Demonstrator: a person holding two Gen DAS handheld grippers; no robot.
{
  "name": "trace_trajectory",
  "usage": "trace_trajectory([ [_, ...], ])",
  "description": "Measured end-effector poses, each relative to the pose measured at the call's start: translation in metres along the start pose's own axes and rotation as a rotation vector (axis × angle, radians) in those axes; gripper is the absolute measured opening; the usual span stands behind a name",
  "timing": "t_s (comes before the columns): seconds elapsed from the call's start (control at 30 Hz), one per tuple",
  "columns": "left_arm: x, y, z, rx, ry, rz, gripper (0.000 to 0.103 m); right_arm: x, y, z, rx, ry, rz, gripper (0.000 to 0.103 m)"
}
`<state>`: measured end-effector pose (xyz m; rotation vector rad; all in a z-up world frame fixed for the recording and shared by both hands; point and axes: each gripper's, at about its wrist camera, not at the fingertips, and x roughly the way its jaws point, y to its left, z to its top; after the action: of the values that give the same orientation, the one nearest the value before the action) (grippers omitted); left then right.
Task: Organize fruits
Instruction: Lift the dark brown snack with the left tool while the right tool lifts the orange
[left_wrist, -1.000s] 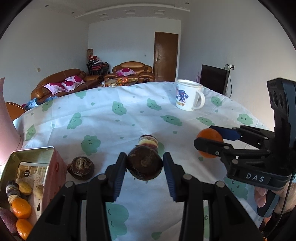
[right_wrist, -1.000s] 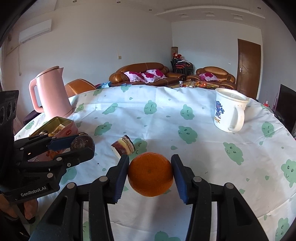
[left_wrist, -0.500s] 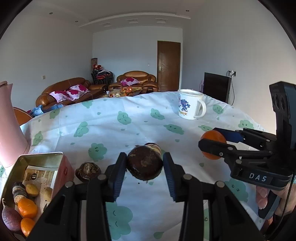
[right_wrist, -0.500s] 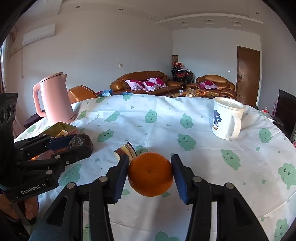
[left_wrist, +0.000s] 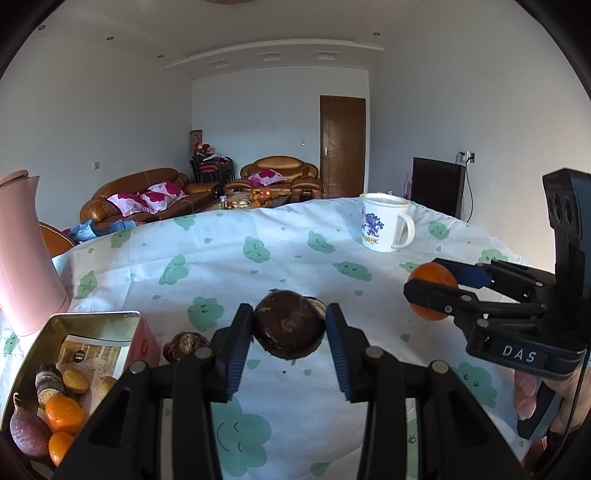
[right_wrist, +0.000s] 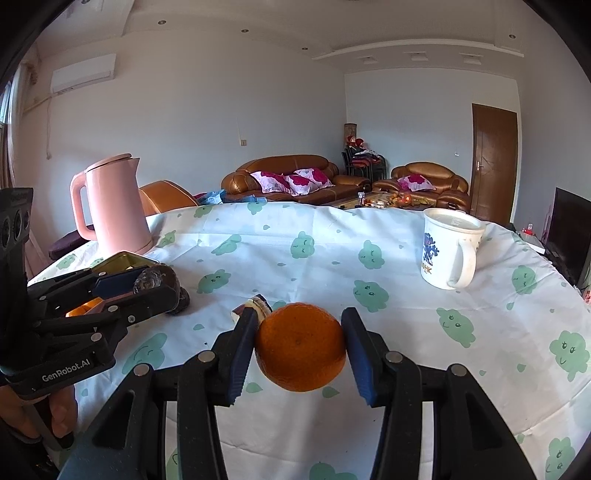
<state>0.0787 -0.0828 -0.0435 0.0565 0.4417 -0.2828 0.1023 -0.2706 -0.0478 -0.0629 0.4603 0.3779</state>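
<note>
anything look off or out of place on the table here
Mostly no. One small cut piece with layered, striped edges lies loose on the tablecloth, and a dark wrinkled fruit sits beside the tin rather than in it. Nothing is spilled.

White walls (right_wrist: 221, 122); brown sofas (right_wrist: 284, 175)

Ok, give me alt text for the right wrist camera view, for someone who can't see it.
The right gripper holds an orange between its blue pads above a cloud-print tablecloth. At left, the left gripper holds a dark brown fruit near an open tin, with a pink kettle behind and a white mug at right.
</note>
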Motion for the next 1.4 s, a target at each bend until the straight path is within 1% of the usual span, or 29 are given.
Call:
trace_trajectory([
  [0.27, -0.006, -0.001, 0.0, 0.001, -0.034, 0.016, 0.042, -0.007, 0.001, -0.001, -0.007, -0.032, -0.002, 0.049],
  [1.03, -0.019, -0.001, -0.002, 0.0, -0.087, 0.049, 0.042, -0.019, 0.004, -0.002, -0.022, -0.105, -0.011, 0.049],
  [1.4, -0.028, 0.0, -0.003, -0.008, -0.118, 0.082, 0.042, -0.027, 0.006, -0.003, -0.034, -0.146, -0.017, 0.049],
])
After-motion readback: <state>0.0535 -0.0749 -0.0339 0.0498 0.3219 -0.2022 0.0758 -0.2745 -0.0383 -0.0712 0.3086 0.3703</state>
